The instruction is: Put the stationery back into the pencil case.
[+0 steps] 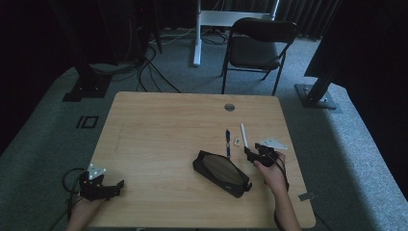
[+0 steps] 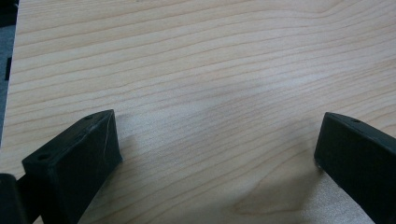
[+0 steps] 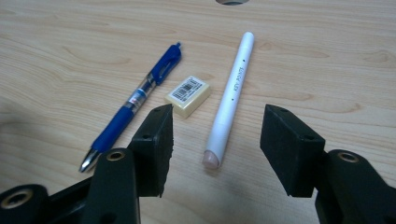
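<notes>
Right tongs [image 3: 215, 140] low over the surface [image 3: 327, 65], jaws about half open, nothing pressed between the pads. No grip yet.

White pen [image 3: 230, 98] lies directly ahead of these tongs. Its near, blunt end sits in the gap between the two jaws, closer to the left jaw than to the right in the right gripper view. Long axis runs away from the tongs and leans slightly right toward the far tip. So the jaws stand on either side of the barrel, across its length: judged a fair line for closing on the near end, though the gap wants centring first.

Just beyond the left jaw: a small cream eraser [image 3: 187, 96], barcode label up, beside the white pen but apart from it. Further left, a blue pen [image 3: 135, 105], roughly parallel, silver tip nearest the camera.

High view: right hand [image 1: 270, 169] at the right of the surface, tongs pointing away from the person toward the white pen [image 1: 244, 135]. A black pencil case [image 1: 222, 173] lies flat just left of that hand, set diagonally.

Left tongs [image 1: 98, 185] rest at the near-left corner, well apart from all items; jaws wide, bare wood between them. Right hand is clearly the nearer one.

Far edge: a round cable hole [image 1: 229, 107].
</notes>
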`<state>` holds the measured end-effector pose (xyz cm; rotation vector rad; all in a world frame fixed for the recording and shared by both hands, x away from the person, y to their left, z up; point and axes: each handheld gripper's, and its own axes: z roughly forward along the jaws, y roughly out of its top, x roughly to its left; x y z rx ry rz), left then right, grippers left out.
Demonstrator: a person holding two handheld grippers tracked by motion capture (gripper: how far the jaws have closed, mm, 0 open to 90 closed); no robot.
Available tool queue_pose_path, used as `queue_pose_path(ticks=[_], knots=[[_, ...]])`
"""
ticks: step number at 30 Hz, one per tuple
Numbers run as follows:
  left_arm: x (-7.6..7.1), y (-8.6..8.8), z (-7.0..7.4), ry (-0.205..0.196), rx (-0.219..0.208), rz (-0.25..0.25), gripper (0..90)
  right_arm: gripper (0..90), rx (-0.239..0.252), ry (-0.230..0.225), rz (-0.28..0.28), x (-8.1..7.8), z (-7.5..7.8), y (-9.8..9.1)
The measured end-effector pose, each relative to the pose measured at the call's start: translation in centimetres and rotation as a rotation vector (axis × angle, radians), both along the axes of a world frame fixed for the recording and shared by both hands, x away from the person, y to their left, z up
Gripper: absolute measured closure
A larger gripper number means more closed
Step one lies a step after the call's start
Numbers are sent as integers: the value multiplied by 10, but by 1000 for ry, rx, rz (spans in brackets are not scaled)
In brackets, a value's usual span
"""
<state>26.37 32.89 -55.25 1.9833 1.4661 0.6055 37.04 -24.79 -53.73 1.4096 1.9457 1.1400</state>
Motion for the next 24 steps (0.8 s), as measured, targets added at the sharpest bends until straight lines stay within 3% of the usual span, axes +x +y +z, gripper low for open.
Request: queue_pose_path(ticks=[24], knots=[[0,0,0,0,0,0,2,583,-82,25,-56,41,-2,9]])
